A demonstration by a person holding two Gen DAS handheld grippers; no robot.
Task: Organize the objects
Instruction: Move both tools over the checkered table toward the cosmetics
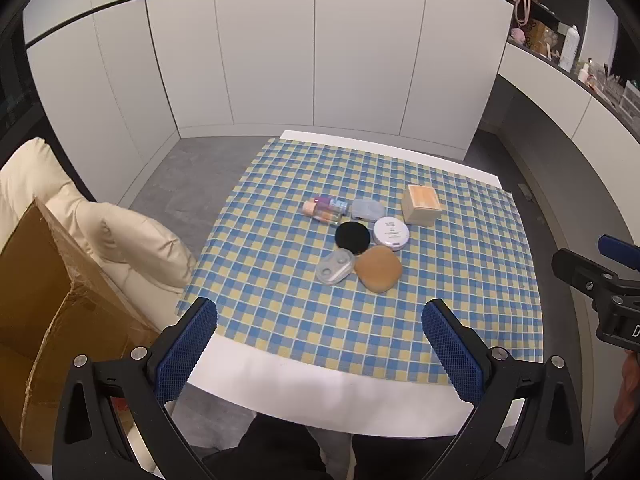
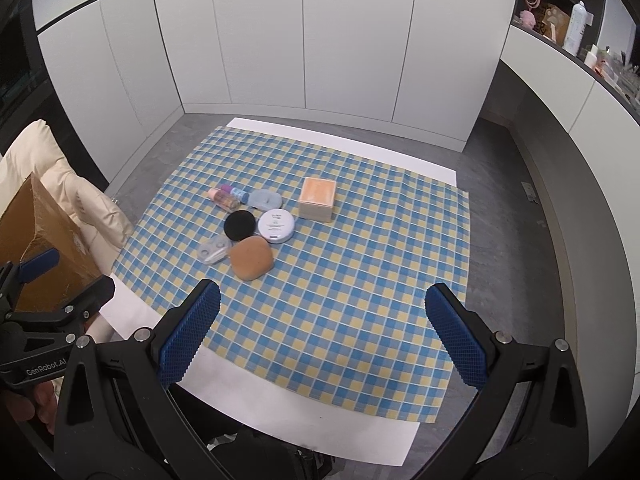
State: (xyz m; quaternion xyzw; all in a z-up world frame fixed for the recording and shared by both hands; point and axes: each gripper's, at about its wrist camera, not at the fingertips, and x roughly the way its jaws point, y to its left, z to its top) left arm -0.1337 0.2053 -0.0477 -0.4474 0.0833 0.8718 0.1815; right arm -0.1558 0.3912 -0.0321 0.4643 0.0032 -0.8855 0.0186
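Observation:
A cluster of small items lies mid-table on the checked cloth (image 1: 280, 300): a tan sponge puff (image 1: 378, 268) (image 2: 251, 258), a clear lens case (image 1: 335, 267) (image 2: 215, 250), a black round puff (image 1: 352, 237) (image 2: 239, 225), a white round compact (image 1: 391, 231) (image 2: 276, 225), a pale grey case (image 1: 367, 209) (image 2: 265, 199), small bottles (image 1: 325, 208) (image 2: 226, 197) and a beige box (image 1: 421, 205) (image 2: 318, 199). My left gripper (image 1: 320, 312) hangs open over the near edge, empty. My right gripper (image 2: 322, 300) is open too, short of the items.
The white table (image 1: 320, 404) carries the cloth. A cream cushion (image 1: 120, 240) and a brown cardboard box (image 1: 52, 300) stand at the left. White cabinet doors (image 1: 280, 48) close the back. Shelves with bottles (image 1: 568, 44) run along the right. Dark legs (image 1: 280, 448) show below.

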